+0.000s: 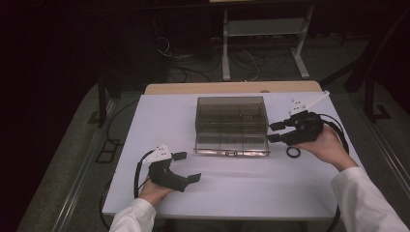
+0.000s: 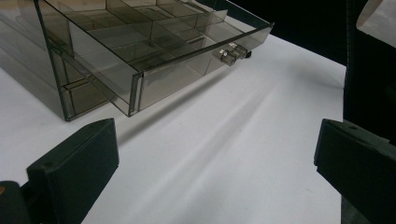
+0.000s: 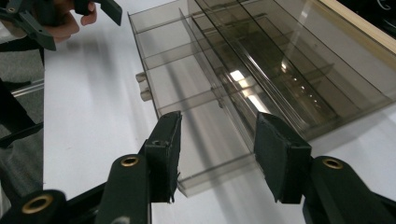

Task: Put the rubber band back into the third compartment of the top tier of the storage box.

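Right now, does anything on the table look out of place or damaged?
Nothing looks damaged. The lower drawer of the smoky clear box stands pulled out partway, its compartments empty. A black ring lies loose on the table, beside the box.

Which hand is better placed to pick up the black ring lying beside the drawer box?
Right. The black ring lies just beside the right tool, whose jaws stand open. The left tool rests at the table's other side.
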A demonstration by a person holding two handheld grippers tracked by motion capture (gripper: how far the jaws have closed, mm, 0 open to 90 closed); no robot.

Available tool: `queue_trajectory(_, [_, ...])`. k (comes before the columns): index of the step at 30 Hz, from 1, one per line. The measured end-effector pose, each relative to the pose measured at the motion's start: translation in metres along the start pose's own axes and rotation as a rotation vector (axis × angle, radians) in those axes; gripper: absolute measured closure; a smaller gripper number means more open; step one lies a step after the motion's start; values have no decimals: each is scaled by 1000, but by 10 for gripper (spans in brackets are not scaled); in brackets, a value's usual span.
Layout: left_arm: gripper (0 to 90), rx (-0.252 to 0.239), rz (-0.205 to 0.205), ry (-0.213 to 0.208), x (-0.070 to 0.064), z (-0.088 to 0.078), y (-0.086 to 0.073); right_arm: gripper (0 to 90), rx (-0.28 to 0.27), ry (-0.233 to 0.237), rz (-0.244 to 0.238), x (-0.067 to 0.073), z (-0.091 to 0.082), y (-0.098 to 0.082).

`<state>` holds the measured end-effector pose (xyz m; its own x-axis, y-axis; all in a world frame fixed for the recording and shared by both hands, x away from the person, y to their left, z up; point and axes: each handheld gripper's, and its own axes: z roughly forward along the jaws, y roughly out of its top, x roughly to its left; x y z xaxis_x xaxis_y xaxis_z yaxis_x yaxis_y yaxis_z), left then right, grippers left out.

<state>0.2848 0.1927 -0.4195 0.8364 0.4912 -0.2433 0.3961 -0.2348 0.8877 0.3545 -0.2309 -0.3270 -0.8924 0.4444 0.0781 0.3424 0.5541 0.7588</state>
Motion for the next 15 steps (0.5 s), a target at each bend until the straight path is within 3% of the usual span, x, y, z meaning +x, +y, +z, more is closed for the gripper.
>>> queue_trajectory(15, [0,-3,-4,-1,-1,-1,0,467,-11,-46,75,-14,-11,-27])
